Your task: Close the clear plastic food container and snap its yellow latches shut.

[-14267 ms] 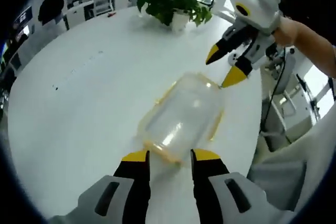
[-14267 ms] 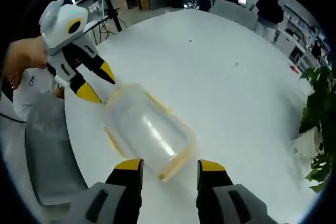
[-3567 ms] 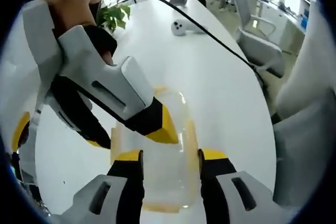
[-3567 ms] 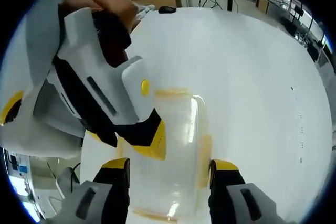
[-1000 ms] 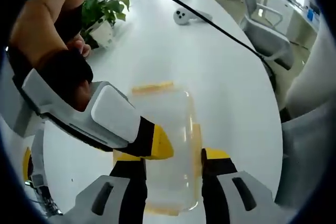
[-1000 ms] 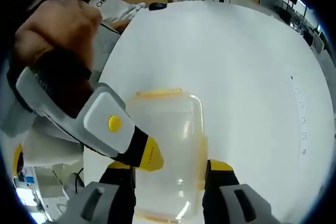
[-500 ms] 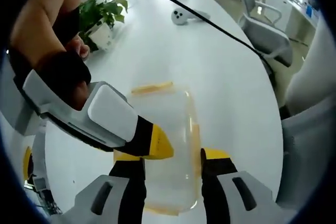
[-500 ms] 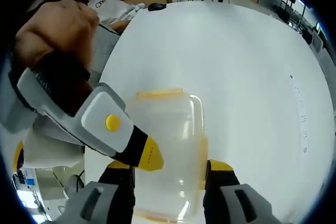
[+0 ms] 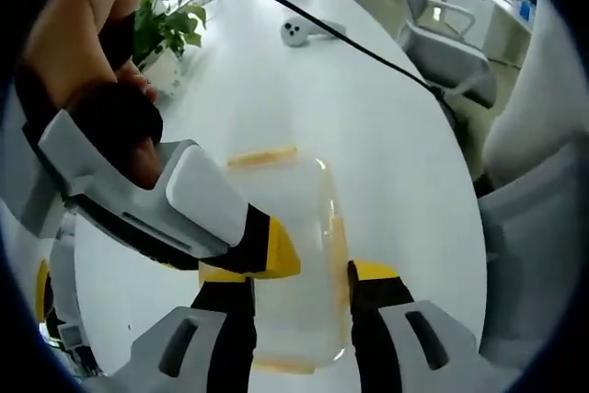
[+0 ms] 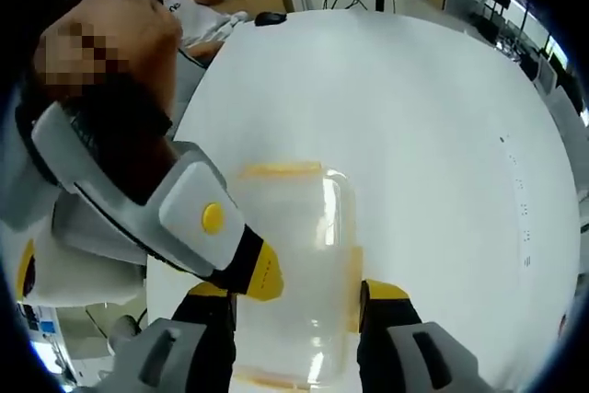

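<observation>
The clear plastic container (image 9: 294, 246) lies lid-up on the white table (image 9: 396, 135), with a yellow latch (image 9: 263, 156) at its far end and another along its right side (image 9: 340, 236). My left gripper (image 9: 299, 273) is open, its jaws straddling the container's near end. A yellow fingertip (image 9: 273, 251) of the right gripper, held in a hand, rests on the container's left side. In the right gripper view the container (image 10: 308, 246) sits between the jaws of my open right gripper (image 10: 300, 292). The left gripper's yellow fingertip (image 10: 259, 275) touches its left edge, and the far latch (image 10: 281, 170) shows.
A potted plant (image 9: 164, 34) stands at the far left. A white round device (image 9: 296, 32) on a black cable lies further back. A grey chair (image 9: 446, 43) stands past the table edge. A black mouse (image 10: 269, 17) lies at the far edge.
Both views have shifted a little. The container and both grippers keep the same places relative to each other over the last second.
</observation>
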`<state>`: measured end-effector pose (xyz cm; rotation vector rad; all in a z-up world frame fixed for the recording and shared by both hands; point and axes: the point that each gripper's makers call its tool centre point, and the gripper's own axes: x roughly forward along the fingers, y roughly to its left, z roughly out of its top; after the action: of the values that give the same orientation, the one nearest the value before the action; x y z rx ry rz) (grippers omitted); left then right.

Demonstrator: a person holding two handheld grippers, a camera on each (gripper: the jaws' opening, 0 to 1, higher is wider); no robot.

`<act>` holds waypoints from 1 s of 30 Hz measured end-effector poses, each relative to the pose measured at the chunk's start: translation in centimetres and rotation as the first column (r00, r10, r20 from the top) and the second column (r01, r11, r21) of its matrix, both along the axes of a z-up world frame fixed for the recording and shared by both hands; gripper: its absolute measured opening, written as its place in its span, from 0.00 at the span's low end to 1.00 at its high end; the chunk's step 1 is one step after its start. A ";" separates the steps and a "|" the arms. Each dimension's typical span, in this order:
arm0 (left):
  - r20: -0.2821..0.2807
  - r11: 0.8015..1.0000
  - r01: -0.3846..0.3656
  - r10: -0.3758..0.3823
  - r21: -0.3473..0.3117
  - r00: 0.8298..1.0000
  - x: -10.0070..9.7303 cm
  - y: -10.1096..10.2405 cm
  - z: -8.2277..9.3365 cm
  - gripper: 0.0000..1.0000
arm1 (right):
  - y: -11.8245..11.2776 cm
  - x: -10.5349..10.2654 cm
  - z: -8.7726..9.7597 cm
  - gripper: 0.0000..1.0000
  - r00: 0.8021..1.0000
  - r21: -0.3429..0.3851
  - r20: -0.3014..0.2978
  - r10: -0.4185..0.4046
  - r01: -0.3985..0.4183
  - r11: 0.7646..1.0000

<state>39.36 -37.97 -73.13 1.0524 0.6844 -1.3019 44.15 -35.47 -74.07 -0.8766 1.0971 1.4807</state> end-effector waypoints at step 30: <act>-0.018 0.992 -0.033 0.031 -0.125 0.999 2.0 1.6 3.5 0.42 | -0.3 -0.6 3.3 0.55 0.998 0.109 0.058 -0.011 0.005 0.994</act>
<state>41.36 -36.38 -69.59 0.9266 0.6214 -1.3095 43.59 -35.81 -70.77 -0.8331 0.9666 1.4845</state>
